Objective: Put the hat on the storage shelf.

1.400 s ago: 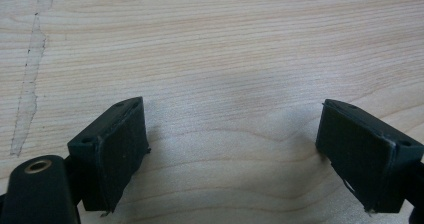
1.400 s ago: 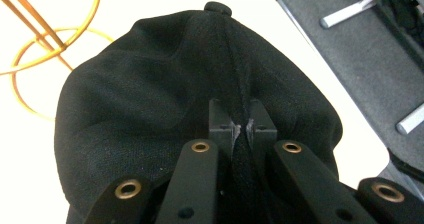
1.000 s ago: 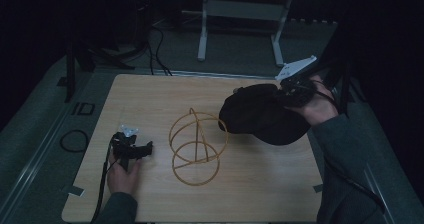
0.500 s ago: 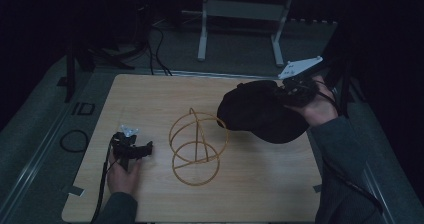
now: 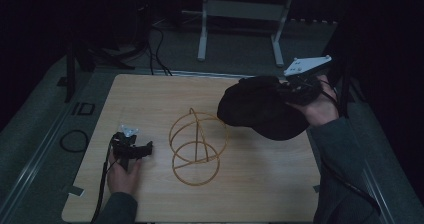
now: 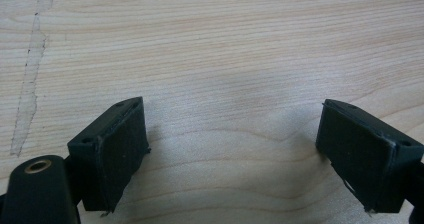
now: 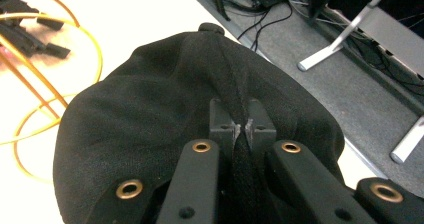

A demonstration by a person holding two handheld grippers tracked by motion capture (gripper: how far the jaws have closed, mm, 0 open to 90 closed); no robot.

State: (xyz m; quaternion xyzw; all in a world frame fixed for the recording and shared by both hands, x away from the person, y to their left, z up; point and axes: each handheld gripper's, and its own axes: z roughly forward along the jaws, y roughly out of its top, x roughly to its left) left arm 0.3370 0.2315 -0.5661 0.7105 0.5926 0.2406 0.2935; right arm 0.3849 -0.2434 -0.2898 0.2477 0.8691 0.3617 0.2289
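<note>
A black cap (image 5: 260, 111) hangs above the table's right side, pinched by my right gripper (image 5: 295, 89). In the right gripper view the two jaws are shut on a fold of the black cap (image 7: 165, 119), with my right gripper (image 7: 242, 126) gripping near its crown. A gold wire stand (image 5: 196, 146) of rings stands upright at the table's middle, just left of the cap; the gold wire stand (image 7: 35, 59) also appears at the left of the right gripper view. My left gripper (image 5: 142, 150) rests low at the table's left, and my left gripper (image 6: 232, 144) stands open over bare wood.
The wooden table (image 5: 250, 184) has free room in front of the stand. A cable (image 5: 102, 184) trails from the left gripper toward the front edge. Beyond the far edge stand a metal frame (image 5: 240, 14) and floor cables (image 5: 155, 39).
</note>
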